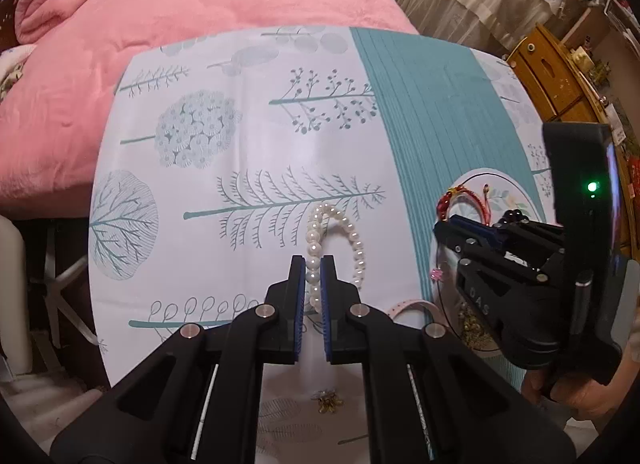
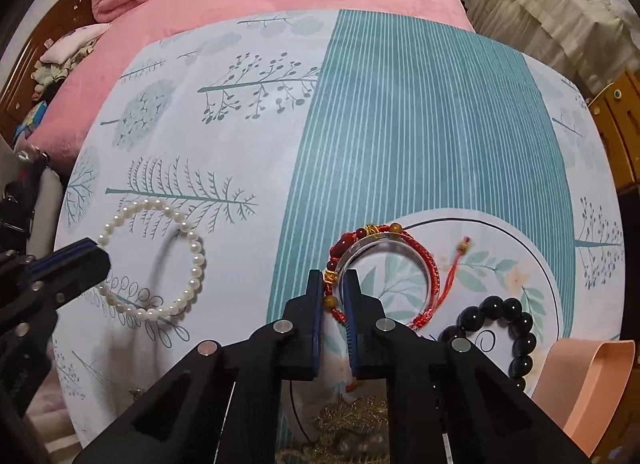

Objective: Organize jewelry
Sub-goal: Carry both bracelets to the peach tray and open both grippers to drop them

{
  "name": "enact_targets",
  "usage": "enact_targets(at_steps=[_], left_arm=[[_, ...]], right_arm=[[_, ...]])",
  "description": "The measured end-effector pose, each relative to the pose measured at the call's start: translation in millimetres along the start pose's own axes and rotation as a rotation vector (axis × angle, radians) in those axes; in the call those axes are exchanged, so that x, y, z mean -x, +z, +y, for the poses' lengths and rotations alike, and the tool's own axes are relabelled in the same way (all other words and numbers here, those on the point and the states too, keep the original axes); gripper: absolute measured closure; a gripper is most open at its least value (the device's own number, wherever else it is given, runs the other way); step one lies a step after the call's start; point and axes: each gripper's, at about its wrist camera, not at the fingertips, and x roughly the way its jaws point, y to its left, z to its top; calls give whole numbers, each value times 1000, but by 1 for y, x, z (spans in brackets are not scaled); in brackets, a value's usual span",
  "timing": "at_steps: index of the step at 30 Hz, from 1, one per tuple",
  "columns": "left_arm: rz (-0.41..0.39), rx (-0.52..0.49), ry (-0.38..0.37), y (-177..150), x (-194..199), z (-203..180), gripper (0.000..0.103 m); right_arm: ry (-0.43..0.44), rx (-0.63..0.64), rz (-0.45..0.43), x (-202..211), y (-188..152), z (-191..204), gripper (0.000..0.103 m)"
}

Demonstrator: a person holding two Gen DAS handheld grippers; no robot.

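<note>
The left gripper's (image 1: 314, 264) fingers are clamping the pearl bracelet (image 1: 336, 240), while the right gripper's (image 2: 335, 284) fingers are clamping the red cord bracelet (image 2: 340, 260) near the surface's (image 2: 400, 123) right edge.

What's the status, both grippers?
Left gripper shut on pearl bracelet. Right gripper shut on red cord bracelet. Black bead bracelet close beside.

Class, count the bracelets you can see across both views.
3. Pearl bracelet on the cloth, in the left gripper; red bracelet in the right gripper; black bead bracelet on the plate. More may be hidden.
</note>
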Motion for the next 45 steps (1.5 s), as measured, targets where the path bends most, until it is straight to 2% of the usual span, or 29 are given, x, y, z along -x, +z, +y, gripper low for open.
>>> enact_targets(at_steps=[5,11,18,25,30,34,41,44,45], left_arm=[[-30,-42,-11,-4,23,-11,98],[-88,-124,-35,-10,59,-44,98],[-152,-251,-99,-13,100,-106,98],[-179,-377,-172,-22,124,-188,98],[-187,-453,-219,-28,132,-249,98],[-177,-492,-249,-32,129,-291,98],[-133,-558,-272,-41,103,-360,98],[-98,-568,-254,-40,78,-377,98],[-84,-568,-248,-40,67,-381,98]], right_arm=[[33,-25,-71,35,-6,-5,94],[85,-76,-138,92,-25,-22,94],[77,-165,-174,151,-84,-71,94],[41,-326,-196,184,-156,-152,94],[95,-438,-199,183,-197,-213,93],[111,-474,-192,175,-218,-238,93],[168,-510,-159,152,-232,-259,93],[223,-526,-133,145,-240,-266,89],[236,-529,-132,141,-238,-267,83]])
